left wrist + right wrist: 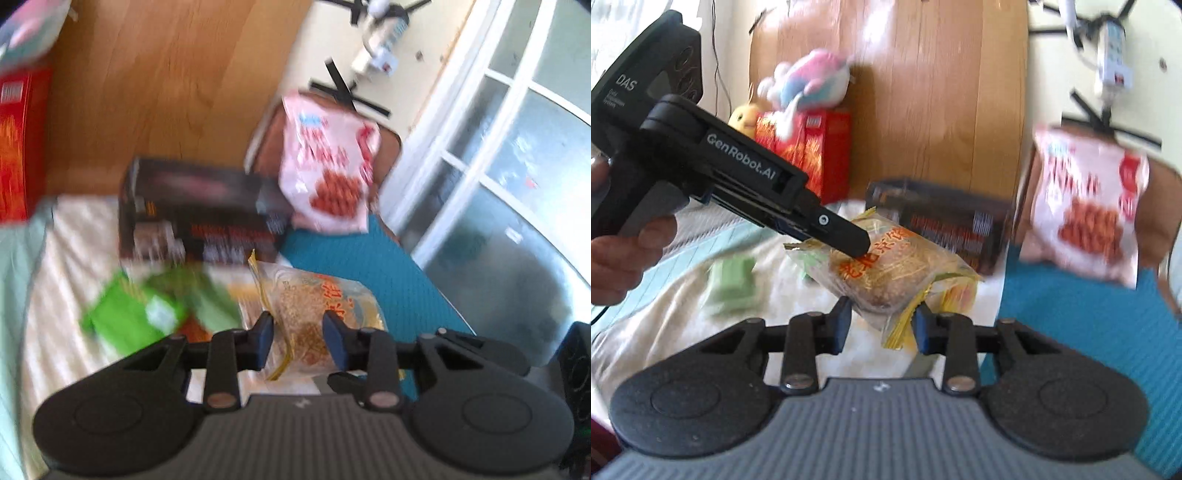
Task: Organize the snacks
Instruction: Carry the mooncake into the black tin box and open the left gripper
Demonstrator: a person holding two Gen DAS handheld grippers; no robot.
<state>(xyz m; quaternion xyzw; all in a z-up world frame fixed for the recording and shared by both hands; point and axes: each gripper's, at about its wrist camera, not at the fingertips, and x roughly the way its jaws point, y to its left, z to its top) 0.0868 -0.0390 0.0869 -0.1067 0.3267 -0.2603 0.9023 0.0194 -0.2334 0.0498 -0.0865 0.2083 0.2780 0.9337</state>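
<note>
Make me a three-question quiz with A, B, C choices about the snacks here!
1. Where is the plush toy? A in a gripper's jaws; B on the red boxes; C hanging on the wall.
2. What colour is the small packet left of the clear packet? A green; B purple; C orange.
3. What is the clear packet's state? A lying untouched; B torn and empty; C gripped by the left gripper.
Answers: 1 B, it rests on top of them; 2 A, its wrapper is bright green; 3 C, the right wrist view shows the jaws pinching its top edge.
</note>
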